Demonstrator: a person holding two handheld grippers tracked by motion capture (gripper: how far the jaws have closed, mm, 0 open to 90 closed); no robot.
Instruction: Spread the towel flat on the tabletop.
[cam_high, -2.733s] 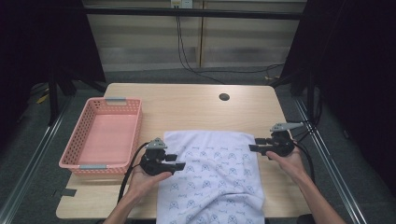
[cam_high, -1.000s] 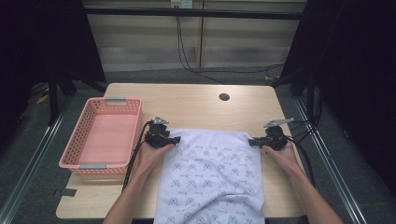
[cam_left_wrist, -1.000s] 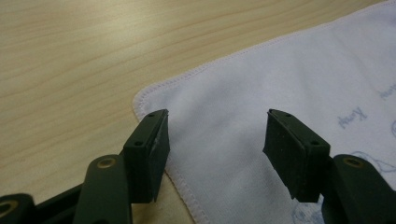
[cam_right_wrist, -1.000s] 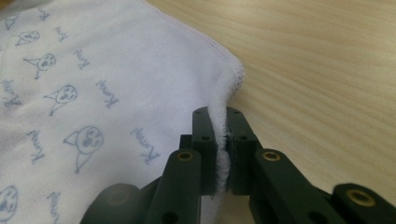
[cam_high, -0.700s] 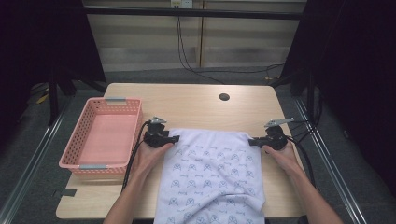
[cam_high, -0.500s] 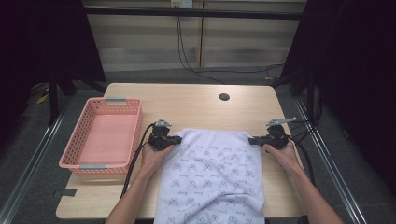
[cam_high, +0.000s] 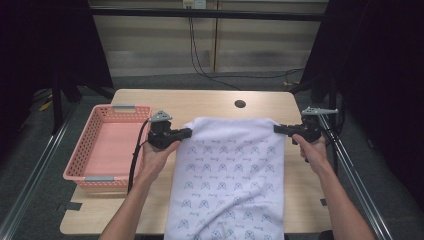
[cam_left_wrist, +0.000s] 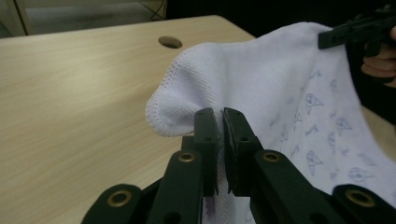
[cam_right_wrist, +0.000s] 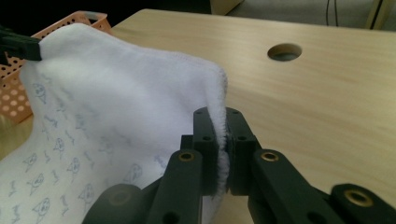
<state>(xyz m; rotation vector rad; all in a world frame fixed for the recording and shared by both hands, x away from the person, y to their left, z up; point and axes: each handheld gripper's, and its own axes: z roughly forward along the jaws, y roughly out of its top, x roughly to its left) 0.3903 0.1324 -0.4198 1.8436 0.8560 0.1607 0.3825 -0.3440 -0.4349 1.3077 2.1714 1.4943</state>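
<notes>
A white towel (cam_high: 232, 170) printed with small grey figures lies lengthwise on the wooden table (cam_high: 150, 100), its near end hanging over the front edge. My left gripper (cam_high: 189, 132) is shut on the far left corner; its jaws have just been closing with the cloth between them. In the left gripper view the jaws (cam_left_wrist: 221, 114) pinch the hemmed corner of the towel (cam_left_wrist: 187, 93). My right gripper (cam_high: 276, 129) is shut on the far right corner, and the right gripper view shows the towel (cam_right_wrist: 116, 93) edge clamped in the jaws (cam_right_wrist: 223, 114). The far edge is held up off the table between them.
An empty pink plastic basket (cam_high: 75, 167) stands at the table's left side, close to my left hand. A round cable hole (cam_high: 240, 104) lies in the tabletop beyond the towel. Bare wood stretches behind the towel; dark curtains and floor rails flank the table.
Both hands went from the towel's middle to its far corners. The left jaws closed on their corner. In the last half second both grippers rose, lifting the far edge off the table.
</notes>
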